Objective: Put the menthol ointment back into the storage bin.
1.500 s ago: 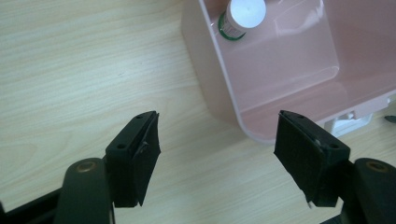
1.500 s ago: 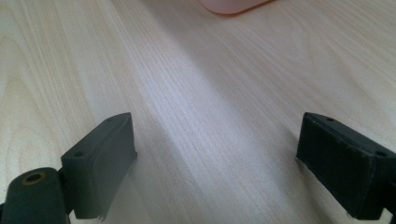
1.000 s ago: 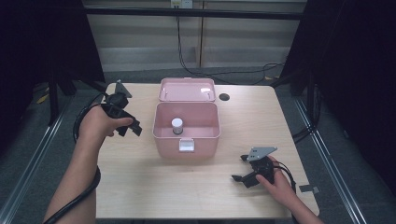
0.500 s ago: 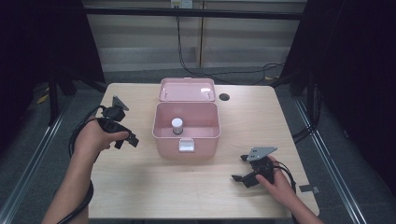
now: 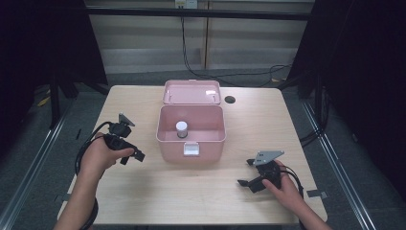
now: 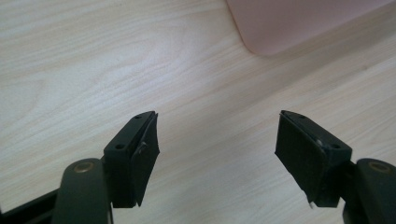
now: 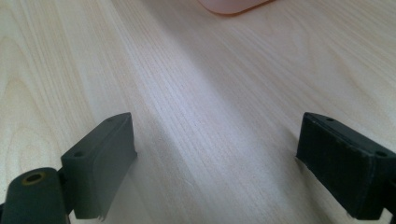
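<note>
The pink plastic box with its hinged lid (image 5: 191,92) thrown open is taken as the landmark (image 5: 191,143). To its left, the left gripper (image 5: 131,155) is held low over the pale wooden table (image 5: 201,201), just beside the box's left wall but not touching it. In the left gripper view its jaws are seen spread wide with nothing between them, and a rounded pink corner of the box (image 6: 299,23) is caught at the top edge; the tool is judged to be parked clear so the opening is left free. Inside the box, toward its left half, a small white-capped cylindrical bottle (image 5: 182,128) is stood upright on the floor of the compartment, apart from the walls. A white latch tab (image 5: 192,149) is seen on the box's front face. Behind the box to the right, a dark round hole (image 5: 230,99) is noted in the tabletop. To the right and nearer than the box, the right gripper (image 5: 248,176) is rested well apart from it, jaws released and empty, pointed back toward the box. The lid is judged to be left open for access to the bottle.
</note>
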The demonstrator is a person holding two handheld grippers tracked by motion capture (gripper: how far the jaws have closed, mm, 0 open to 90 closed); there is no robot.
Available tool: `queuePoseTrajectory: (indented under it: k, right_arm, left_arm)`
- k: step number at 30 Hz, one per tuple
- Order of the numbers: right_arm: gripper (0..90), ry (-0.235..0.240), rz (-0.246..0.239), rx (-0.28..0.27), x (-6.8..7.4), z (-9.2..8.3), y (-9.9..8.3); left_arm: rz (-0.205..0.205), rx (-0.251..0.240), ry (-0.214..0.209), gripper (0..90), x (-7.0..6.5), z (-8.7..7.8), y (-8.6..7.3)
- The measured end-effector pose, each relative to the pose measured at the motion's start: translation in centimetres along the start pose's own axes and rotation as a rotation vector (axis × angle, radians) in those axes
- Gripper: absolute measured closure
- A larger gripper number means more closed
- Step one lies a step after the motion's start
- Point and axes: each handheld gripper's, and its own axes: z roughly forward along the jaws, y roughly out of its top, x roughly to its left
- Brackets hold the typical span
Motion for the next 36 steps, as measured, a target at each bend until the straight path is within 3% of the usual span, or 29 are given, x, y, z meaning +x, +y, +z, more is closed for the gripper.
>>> queuePoseTrajectory:
  k: [9,26,36]
  right_arm:
    - [10.8,0.000,0.000,0.000,0.0,0.0,0.0]
    - [10.9,-0.001,0.000,0.000,0.0,0.0,0.0]
    - [10.8,0.000,0.000,0.000,0.0,0.0,0.0]
  left_arm:
    - [0.007,0.013,-0.009,29.5,0.0,1.7,-1.0]
    - [0.021,-0.006,-0.002,28.6,0.6,4.3,-3.0]
    - [0.048,-0.022,0.005,26.9,0.9,5.1,-3.7]
